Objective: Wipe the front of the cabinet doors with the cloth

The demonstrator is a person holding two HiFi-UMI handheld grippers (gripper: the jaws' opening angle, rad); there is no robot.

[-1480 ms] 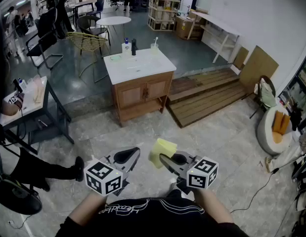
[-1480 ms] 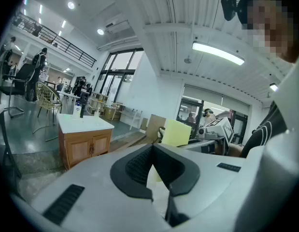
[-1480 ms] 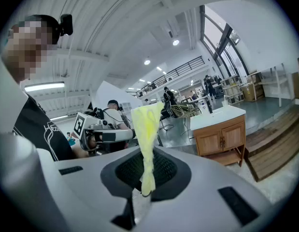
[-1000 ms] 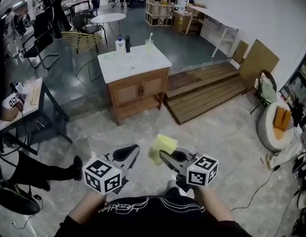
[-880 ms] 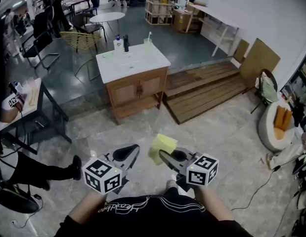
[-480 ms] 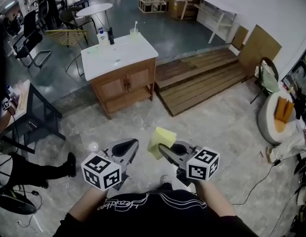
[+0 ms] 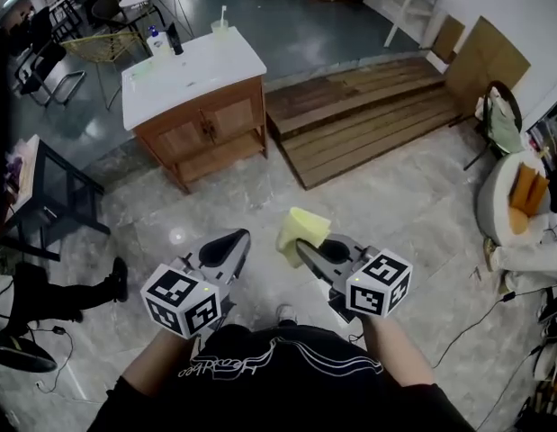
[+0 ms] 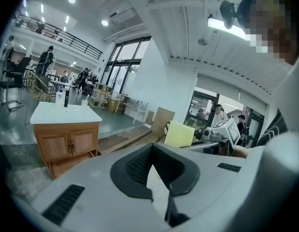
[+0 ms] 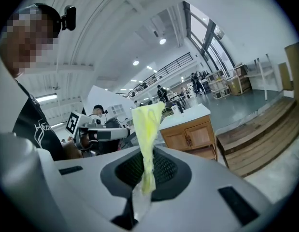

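Looking down from the head view, the left gripper (image 7: 226, 244) and the right gripper (image 7: 307, 248) hang side by side above a pale stone floor (image 7: 413, 196), a gap between them. A yellow cloth (image 7: 302, 230) stands up from the tip of the right gripper. The wooden cabinet (image 7: 202, 133) with its white top (image 7: 193, 66) stands well apart from both, farther up the floor, its two doors (image 7: 206, 129) facing the person. A wooden platform (image 7: 368, 120) lies just beside it on the right.

Seen from the left gripper view, the fingers (image 8: 135, 166) are closed together with nothing between them. The cabinet shows off to the left, and the cloth to the right beyond the tip.

Seen from the right gripper view, the fingers (image 9: 163, 170) are clamped on the lower edge of the cloth, which rises upright and folded narrow. The cabinet doors show behind it to the right, well apart from the cloth.
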